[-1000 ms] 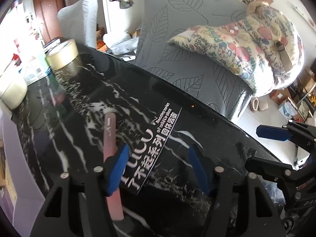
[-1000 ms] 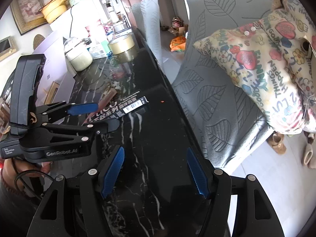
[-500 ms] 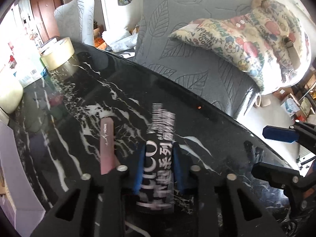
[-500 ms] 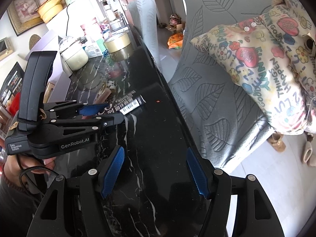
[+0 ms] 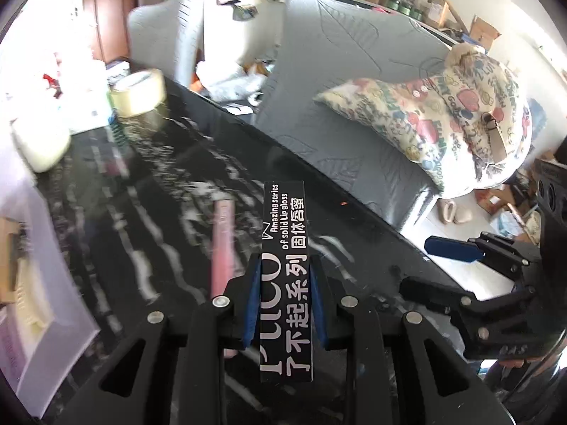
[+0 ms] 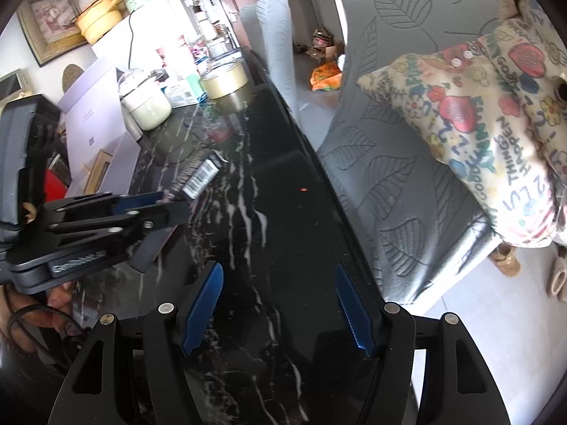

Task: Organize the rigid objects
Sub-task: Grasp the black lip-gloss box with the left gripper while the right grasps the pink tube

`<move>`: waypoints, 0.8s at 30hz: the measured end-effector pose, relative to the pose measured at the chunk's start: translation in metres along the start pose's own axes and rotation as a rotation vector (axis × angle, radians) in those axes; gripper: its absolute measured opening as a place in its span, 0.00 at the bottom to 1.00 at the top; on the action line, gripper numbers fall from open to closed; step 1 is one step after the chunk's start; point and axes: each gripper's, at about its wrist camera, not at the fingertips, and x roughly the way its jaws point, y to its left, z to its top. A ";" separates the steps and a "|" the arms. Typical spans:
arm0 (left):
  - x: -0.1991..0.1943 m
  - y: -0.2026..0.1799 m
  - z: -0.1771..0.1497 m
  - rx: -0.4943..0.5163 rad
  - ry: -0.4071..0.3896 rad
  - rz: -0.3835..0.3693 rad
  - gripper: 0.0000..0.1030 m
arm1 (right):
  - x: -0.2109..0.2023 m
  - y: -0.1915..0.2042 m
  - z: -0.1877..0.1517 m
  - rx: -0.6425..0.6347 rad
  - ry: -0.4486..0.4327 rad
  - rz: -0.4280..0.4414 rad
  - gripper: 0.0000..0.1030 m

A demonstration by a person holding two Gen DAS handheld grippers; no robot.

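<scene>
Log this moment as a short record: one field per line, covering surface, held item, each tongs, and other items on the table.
surface: black marble-pattern table
held item: black lip gloss box, white lettering, lifted clear of the table
left tongs: shut on the lip gloss box, pads on its two long sides
right tongs: open, nothing between them, above bare table
other items: pink stick lying flat; tape roll; white jar

Black lip gloss box (image 5: 285, 276): white print "Amazing series of solid Lip gloss", Chinese characters 固体唇蜜 and 不起系列, large partly hidden brand letters; barcode on its end face. Floral cushion (image 6: 496, 120), far right: "FUNNY", "THINGS HAPPEN". Left gripper (image 6: 166, 202): blurred "GenRobot.AI".
</scene>
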 end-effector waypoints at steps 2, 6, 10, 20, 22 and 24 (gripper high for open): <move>-0.009 0.006 -0.006 -0.005 -0.010 0.055 0.25 | 0.003 0.006 0.002 -0.014 0.003 0.005 0.65; -0.023 0.025 -0.021 -0.064 -0.015 0.099 0.25 | 0.013 0.021 0.007 -0.055 0.011 0.027 0.65; -0.036 0.049 -0.040 -0.148 -0.028 0.132 0.25 | 0.022 0.041 0.014 -0.087 0.013 0.047 0.65; -0.054 0.086 -0.082 -0.291 -0.033 0.177 0.25 | 0.048 0.094 0.033 -0.182 0.006 0.017 0.64; -0.054 0.092 -0.087 -0.311 -0.027 0.175 0.25 | 0.057 0.102 0.035 -0.187 0.015 0.018 0.64; -0.055 0.094 -0.093 -0.321 -0.026 0.179 0.25 | 0.069 0.109 0.036 -0.191 0.042 0.024 0.59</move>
